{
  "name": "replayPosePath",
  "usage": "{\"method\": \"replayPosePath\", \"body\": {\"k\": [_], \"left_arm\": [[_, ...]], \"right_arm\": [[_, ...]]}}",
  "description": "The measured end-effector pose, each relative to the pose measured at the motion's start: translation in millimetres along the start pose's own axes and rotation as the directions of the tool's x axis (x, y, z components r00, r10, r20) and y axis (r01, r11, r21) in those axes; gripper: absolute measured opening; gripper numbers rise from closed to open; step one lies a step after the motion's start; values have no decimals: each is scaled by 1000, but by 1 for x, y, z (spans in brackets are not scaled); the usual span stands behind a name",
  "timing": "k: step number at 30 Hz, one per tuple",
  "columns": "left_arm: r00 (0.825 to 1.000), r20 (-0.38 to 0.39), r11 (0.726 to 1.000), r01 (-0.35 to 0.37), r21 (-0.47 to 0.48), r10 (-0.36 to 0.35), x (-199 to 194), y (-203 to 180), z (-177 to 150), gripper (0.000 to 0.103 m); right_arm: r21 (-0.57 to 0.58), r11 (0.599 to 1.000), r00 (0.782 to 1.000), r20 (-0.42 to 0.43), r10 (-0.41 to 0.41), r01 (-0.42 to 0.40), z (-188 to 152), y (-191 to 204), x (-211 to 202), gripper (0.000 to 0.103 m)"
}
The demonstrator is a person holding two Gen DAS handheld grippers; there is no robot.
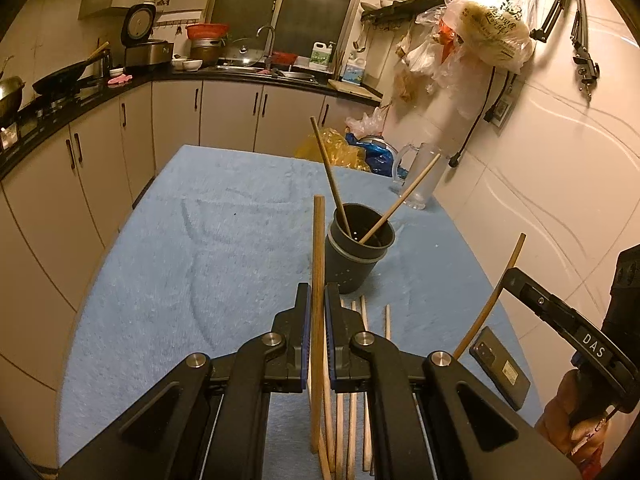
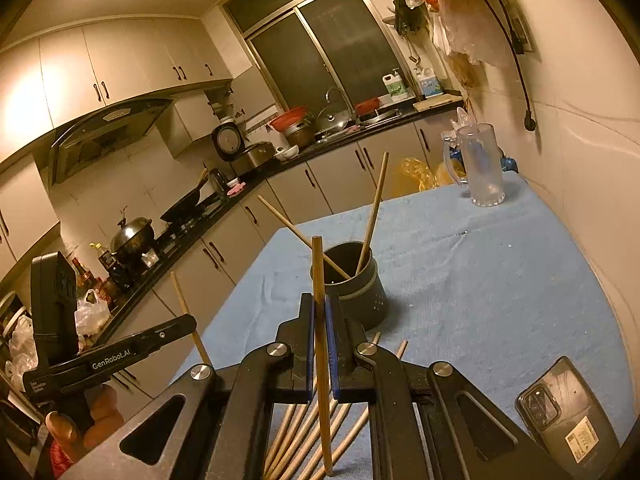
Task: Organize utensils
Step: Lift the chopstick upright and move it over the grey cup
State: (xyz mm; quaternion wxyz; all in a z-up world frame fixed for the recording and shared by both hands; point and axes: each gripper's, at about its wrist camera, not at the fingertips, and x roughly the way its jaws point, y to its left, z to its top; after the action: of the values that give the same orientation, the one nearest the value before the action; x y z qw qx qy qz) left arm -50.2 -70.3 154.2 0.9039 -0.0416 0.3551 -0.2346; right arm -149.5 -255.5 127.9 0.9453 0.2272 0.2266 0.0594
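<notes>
Left wrist view: left gripper [image 1: 317, 312] clamps one chopstick [image 1: 318, 248] upright between its pads, above loose chopsticks [image 1: 352, 420] on the blue cloth [image 1: 192, 248]. Black holder [image 1: 358, 248] stands just ahead with two chopsticks leaning inside; phone [image 1: 500, 366] lies to the right. Right wrist view: right gripper [image 2: 319, 320] pinches another chopstick [image 2: 319, 276] upright, holder [image 2: 356, 284] just beyond, loose sticks [image 2: 296, 436] below, jug [image 2: 482, 164] far back.
</notes>
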Motion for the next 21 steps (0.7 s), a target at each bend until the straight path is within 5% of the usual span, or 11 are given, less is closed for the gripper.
{"method": "replayPosePath", "body": {"k": [21], "left_arm": [[999,44,1000,3,27,-5,-7,-16,34,6]], "right_arm": [[24,999,998,59,26,-28,30,-1,-13,6]]}}
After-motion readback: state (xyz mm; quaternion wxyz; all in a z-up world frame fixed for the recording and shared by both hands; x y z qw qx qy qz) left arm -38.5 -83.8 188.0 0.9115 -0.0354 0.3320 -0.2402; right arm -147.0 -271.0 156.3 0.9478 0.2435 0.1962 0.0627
